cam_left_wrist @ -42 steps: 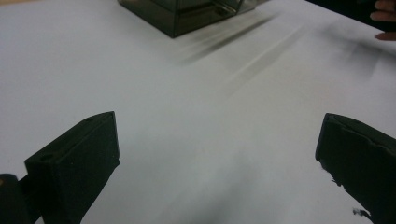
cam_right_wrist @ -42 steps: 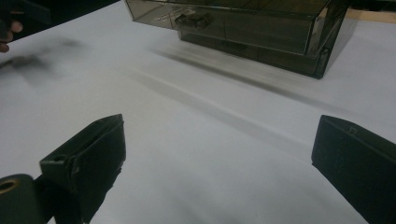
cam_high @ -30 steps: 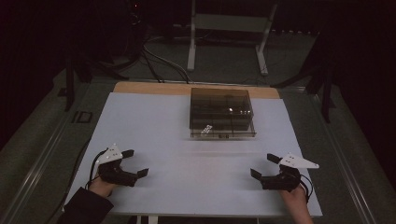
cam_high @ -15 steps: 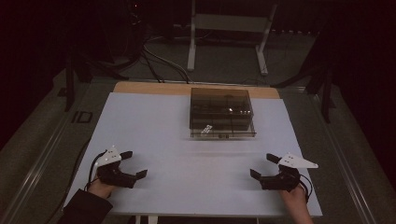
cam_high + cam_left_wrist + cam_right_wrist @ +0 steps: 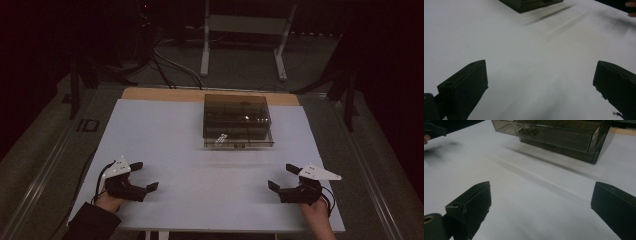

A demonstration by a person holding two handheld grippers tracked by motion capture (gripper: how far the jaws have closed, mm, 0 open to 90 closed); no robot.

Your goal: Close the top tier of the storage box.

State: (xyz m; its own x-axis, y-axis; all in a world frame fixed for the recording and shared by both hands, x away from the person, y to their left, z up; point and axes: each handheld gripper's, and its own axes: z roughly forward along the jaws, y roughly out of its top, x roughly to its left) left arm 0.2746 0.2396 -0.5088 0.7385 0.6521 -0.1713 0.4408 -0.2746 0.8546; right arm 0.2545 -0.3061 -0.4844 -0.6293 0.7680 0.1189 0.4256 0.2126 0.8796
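I count two hand-held grippers: the left hand-held gripper point(image 5: 143, 176) and the right hand-held gripper point(image 5: 282, 178), each with two black jaws spread apart. One smoky transparent box point(image 5: 237, 120) sits on one white surface point(image 5: 165, 135). Two hands hold the tools, one apiece.

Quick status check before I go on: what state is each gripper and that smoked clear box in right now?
left gripper: open, jaws wide apart, holding nothing, low over the table.
right gripper: open, jaws wide apart, holding nothing.
smoked clear box: upright at the table's far middle, untouched, small items inside; open or shut cannot be told.
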